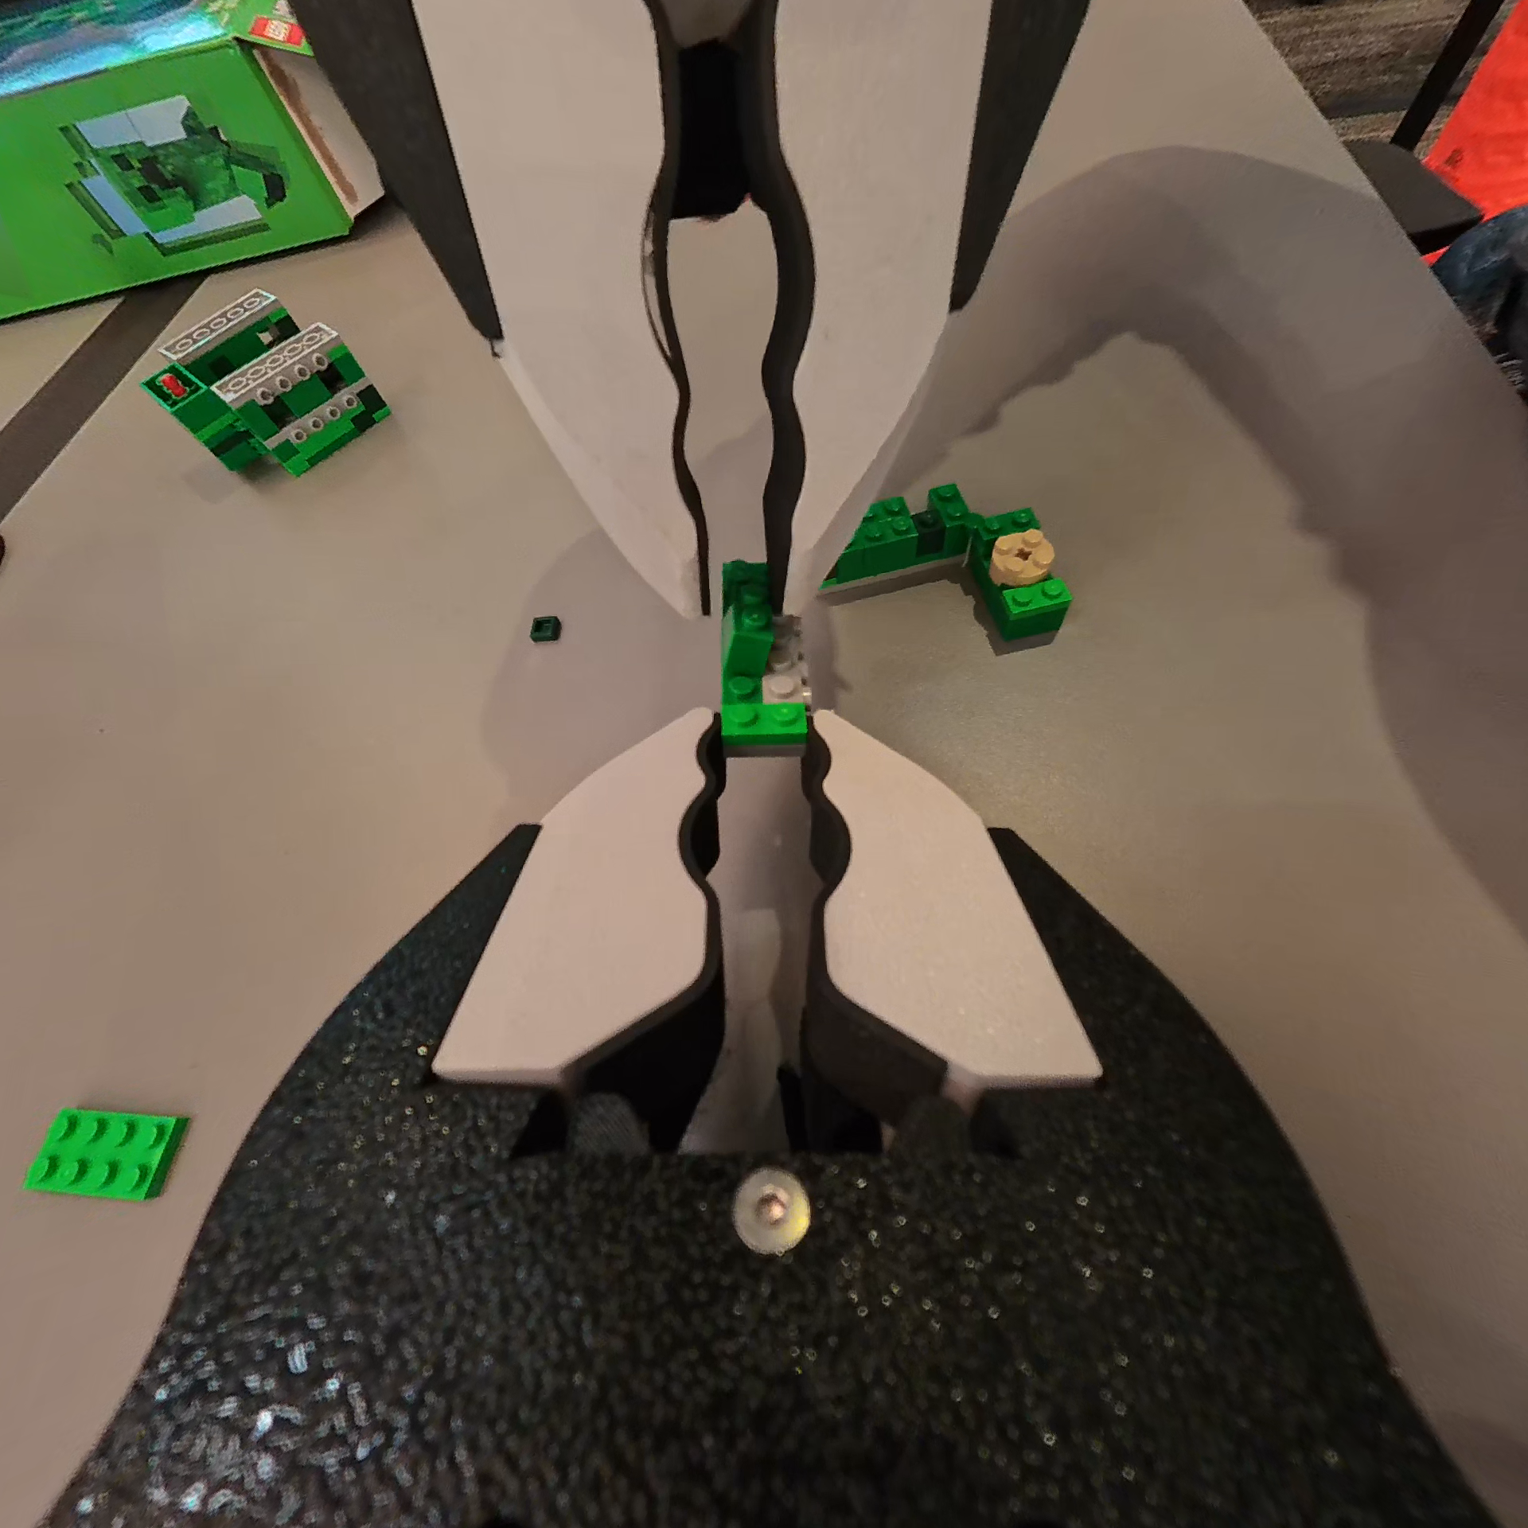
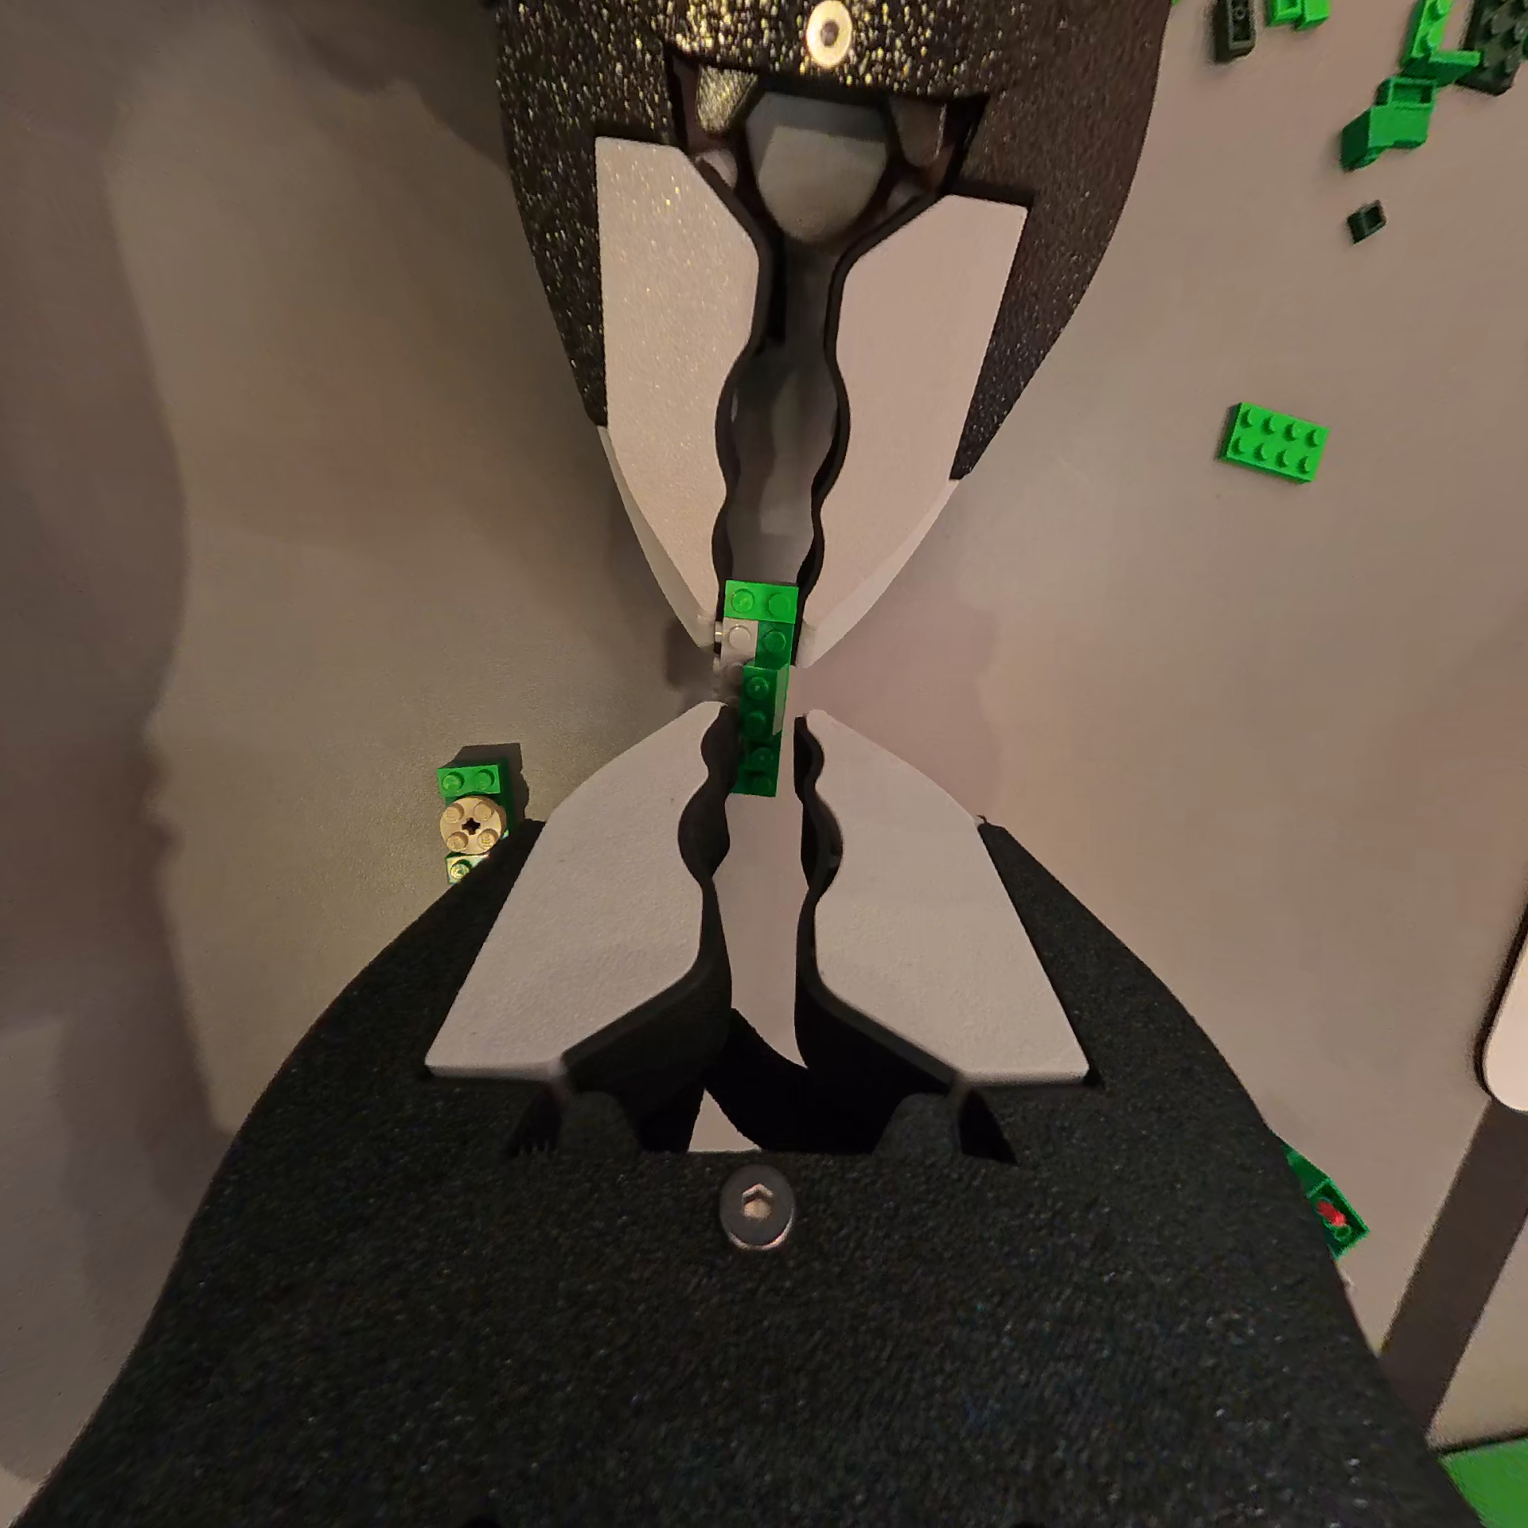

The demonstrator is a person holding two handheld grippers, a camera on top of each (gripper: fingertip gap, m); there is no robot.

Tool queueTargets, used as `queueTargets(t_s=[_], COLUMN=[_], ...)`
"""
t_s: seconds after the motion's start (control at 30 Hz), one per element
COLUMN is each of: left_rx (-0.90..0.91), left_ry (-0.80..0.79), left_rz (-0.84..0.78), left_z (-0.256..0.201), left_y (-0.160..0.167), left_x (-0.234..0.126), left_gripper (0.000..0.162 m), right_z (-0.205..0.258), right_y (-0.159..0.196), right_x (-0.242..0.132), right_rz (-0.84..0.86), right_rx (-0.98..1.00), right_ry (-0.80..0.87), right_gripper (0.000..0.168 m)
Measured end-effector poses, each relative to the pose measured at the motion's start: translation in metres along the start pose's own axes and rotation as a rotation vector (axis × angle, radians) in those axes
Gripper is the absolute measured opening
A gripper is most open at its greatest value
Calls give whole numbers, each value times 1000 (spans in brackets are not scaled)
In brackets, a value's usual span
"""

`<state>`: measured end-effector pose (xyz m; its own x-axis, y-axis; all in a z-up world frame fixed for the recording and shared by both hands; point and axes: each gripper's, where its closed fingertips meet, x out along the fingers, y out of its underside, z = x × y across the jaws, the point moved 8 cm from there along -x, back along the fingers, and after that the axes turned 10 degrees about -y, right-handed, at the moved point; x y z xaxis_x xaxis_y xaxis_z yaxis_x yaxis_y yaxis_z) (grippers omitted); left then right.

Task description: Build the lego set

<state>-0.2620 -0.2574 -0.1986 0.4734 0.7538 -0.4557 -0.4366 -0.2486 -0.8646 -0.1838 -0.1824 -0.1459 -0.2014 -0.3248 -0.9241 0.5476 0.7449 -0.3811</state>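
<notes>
My left gripper (image 1: 762, 728) is shut on the near end of a small green and grey brick assembly (image 1: 765, 690) and holds it above the grey table (image 1: 331, 827). My right gripper (image 2: 761, 715) faces it tip to tip and is shut on a narrow green brick strip (image 2: 761, 744) that sits on the far end of that assembly. In the right wrist view the left gripper (image 2: 756, 641) comes in from the top, closed on the assembly (image 2: 761, 616). In the left wrist view the right gripper (image 1: 744, 608) comes in from the top.
An L-shaped green build with a tan round piece (image 1: 1024, 556) lies right of the grippers. A larger green build with grey plates (image 1: 265, 397) and the green box (image 1: 157, 165) are far left. A green plate (image 1: 103, 1153), a tiny dark green piece (image 1: 544, 628) and loose green bricks (image 2: 1397, 124) lie about. My two grippers' fingertips are within a few centimetres of each other. From the left gripper's tips to the green plate (image 1: 103, 1153) is close to 15 cm. Look for it in the right wrist view (image 2: 1274, 441) too.
</notes>
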Motion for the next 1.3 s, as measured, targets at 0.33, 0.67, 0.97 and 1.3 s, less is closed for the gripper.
queueTargets(t_s=[0.33,0.67,0.97,1.3], left_rx=[5,46,58,-31], left_ry=[2,34,40,20], left_rz=[-5,-48,-44,-4], left_z=[-1,-6,-8,-1], left_y=[0,-3,-4,-2], left_x=[0,-1,1,1], left_gripper=[17,17,17,17], right_z=[-2,-15,-14,0], right_y=[2,13,20,11], right_x=[0,-1,-2,-8], right_rz=[-48,-226,-194,-165], right_rx=[46,289,315,108], right_ry=[-45,-332,-380,-100], right_gripper=[17,26,24,24])
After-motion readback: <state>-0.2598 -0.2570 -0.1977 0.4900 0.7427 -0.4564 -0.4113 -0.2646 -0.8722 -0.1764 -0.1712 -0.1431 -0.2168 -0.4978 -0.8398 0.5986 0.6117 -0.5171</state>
